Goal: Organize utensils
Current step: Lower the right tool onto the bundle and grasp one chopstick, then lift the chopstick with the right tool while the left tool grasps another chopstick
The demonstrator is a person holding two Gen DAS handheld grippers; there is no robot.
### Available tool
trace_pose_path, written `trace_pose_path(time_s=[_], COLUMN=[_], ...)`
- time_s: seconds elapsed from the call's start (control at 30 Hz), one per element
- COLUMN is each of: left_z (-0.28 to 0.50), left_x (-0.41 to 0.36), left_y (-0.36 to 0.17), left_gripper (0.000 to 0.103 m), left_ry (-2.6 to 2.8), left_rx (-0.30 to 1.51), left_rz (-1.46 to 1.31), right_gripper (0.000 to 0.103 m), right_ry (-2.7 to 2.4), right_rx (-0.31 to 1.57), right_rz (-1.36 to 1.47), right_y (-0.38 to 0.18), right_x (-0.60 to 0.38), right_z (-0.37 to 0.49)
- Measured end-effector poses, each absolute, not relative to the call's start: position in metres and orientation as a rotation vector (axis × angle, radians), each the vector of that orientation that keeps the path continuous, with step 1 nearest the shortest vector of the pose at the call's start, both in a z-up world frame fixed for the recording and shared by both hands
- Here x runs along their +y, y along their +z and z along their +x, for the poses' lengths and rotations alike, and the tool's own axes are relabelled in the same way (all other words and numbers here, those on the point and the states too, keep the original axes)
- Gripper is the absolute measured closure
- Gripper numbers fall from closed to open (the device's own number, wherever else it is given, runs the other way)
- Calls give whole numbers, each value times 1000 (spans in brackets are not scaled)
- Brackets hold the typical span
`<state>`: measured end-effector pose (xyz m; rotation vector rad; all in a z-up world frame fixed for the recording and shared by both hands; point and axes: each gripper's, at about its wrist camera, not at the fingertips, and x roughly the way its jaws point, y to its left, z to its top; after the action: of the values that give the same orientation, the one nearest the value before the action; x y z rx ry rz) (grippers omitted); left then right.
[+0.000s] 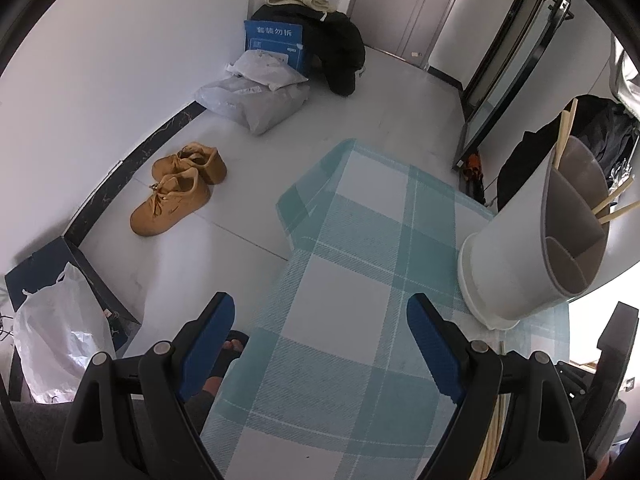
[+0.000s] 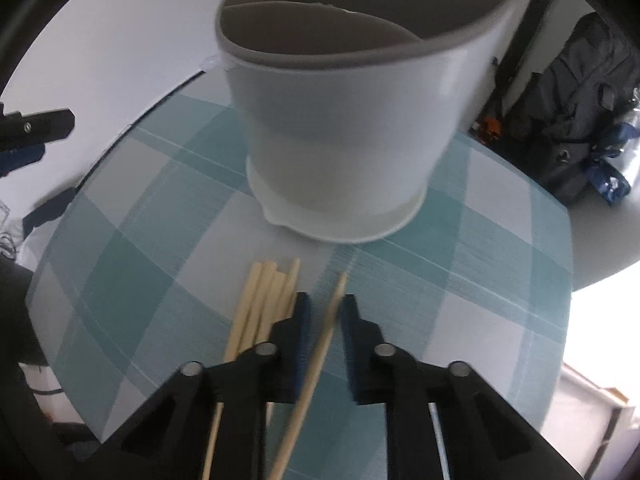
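Note:
A white utensil holder (image 2: 344, 120) with grey divided compartments stands on the teal plaid tablecloth (image 2: 132, 276); it also shows in the left wrist view (image 1: 532, 240), with several wooden chopsticks (image 1: 616, 208) in its far compartment. My right gripper (image 2: 325, 300) is nearly closed around one wooden chopstick (image 2: 320, 356), which runs between the pads just in front of the holder. A bundle of several chopsticks (image 2: 260, 304) lies on the cloth to its left. My left gripper (image 1: 320, 312) is open and empty above the cloth's left part.
Tan shoes (image 1: 176, 188), plastic bags (image 1: 256, 96) and a blue box (image 1: 276, 40) lie on the floor beyond the table's left edge. A white bag (image 1: 52, 336) sits at lower left. A dark backpack (image 2: 576, 104) stands behind the table at right.

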<state>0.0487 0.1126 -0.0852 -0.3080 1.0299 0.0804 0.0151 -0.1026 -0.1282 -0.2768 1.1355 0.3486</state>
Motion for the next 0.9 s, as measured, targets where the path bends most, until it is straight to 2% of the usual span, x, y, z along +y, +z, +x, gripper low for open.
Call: trace_pose_path(time_s=[0.27, 0.6, 0.9], left_z=[45, 28, 26], left_x=[103, 43, -5], left_y=[-98, -101, -114], left_gripper=[18, 18, 18], left_ry=[50, -184, -181], left_rx=[1064, 1127, 1180], left_rz=[-260, -213, -90], right_gripper=[99, 99, 99], right_ry=[342, 377, 346], right_rx=[1076, 846, 780], right_rz=[-130, 250, 497], right_y=[-113, -58, -47], right_x=[-127, -212, -273], right_z=[17, -1, -14])
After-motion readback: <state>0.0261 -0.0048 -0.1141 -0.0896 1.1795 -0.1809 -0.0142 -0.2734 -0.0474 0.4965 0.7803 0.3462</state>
